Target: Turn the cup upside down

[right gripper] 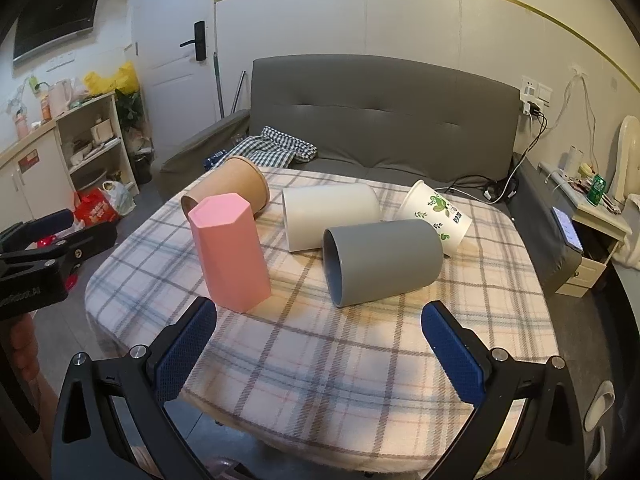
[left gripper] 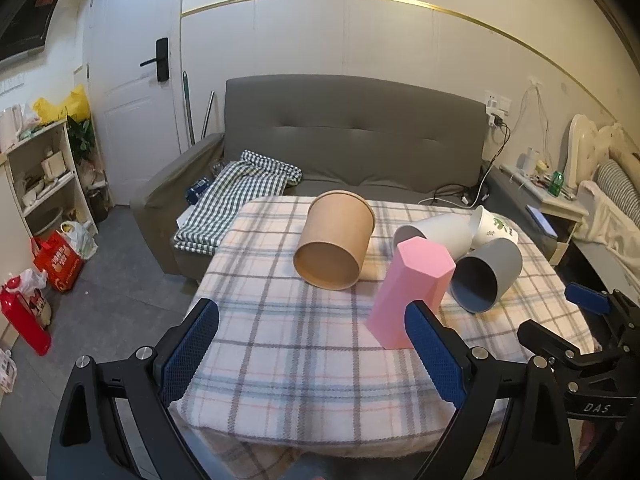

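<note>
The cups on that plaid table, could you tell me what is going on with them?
A person holds two grippers, left gripper and right gripper, both open and empty above the table's near edge. The pink cup stands mouth down. The brown cup, white cup, grey cup and leaf-printed cup lie on their sides.

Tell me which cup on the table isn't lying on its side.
The pink hexagonal cup, standing on end with its closed face up. The brown paper cup, white cup, grey cup and leaf-print cup all lie on their sides.
</note>
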The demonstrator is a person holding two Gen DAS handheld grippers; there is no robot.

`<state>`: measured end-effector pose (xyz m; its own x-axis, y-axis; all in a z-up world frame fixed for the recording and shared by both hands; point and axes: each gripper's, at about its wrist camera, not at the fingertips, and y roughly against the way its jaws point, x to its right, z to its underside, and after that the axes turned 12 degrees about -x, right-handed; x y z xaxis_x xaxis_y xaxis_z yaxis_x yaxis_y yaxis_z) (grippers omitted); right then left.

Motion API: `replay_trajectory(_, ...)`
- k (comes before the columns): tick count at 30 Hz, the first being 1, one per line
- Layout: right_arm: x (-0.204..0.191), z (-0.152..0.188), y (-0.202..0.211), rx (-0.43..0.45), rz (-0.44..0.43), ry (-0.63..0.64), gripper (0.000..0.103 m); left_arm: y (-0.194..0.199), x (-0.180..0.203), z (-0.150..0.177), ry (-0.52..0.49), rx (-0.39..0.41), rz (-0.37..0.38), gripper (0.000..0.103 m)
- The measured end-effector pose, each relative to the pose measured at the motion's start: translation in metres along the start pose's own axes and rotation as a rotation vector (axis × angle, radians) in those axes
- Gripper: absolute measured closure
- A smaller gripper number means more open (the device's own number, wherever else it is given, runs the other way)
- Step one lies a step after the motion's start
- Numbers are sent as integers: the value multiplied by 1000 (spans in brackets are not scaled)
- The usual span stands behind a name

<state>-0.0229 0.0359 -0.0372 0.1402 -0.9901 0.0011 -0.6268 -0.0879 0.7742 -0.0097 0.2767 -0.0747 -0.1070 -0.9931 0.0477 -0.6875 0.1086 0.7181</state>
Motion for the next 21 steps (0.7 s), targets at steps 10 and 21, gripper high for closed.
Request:
replay_trajectory(10, 1, -1, -1, -5, 5, -12, 0, 1, 2, 1, -7, -1, 10, 6)
replay_trajectory(21, 0, -2, -4, -7, -7, -22, 0, -2, 5, 2, -20, -14, 26, 6)
